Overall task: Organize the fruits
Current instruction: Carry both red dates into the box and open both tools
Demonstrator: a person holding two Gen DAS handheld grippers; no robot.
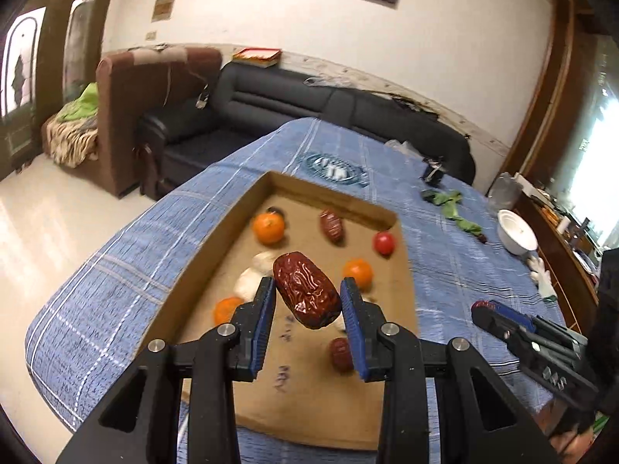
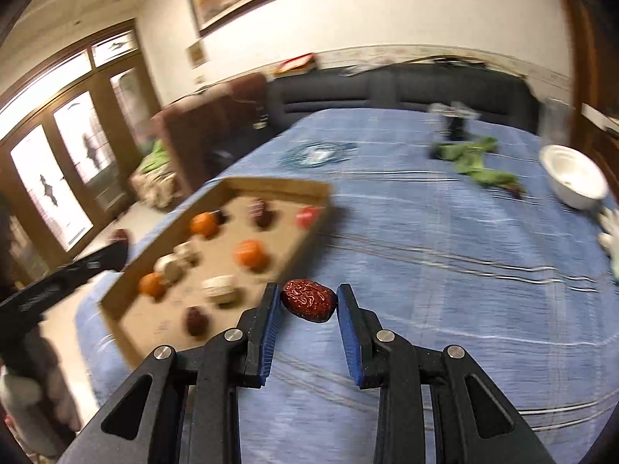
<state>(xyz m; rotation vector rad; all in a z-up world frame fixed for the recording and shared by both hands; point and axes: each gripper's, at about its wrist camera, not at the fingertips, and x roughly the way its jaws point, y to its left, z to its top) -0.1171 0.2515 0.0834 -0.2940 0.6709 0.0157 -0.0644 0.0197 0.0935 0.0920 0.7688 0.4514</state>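
Note:
My left gripper (image 1: 307, 295) is shut on a wrinkled red date (image 1: 305, 290), held above a shallow cardboard tray (image 1: 232, 228) on the blue cloth. The tray holds oranges (image 1: 268, 227), more red dates (image 1: 331, 225), a small red fruit (image 1: 383, 242) and pale round items (image 1: 247, 282). My right gripper (image 2: 307, 301) is shut on another red date (image 2: 308, 300), held above the cloth to the right of the tray (image 2: 305, 187). The right gripper also shows in the left wrist view (image 1: 483, 311), right of the tray. The left gripper's tip shows in the right wrist view (image 2: 116, 249).
A white bowl (image 2: 572, 178) and green leaves (image 2: 476, 160) lie at the far right of the blue-clothed table (image 2: 445, 270). A white glove (image 2: 611, 232) lies at the right edge. A black sofa (image 1: 271, 104) and a brown armchair (image 1: 127, 89) stand behind the table.

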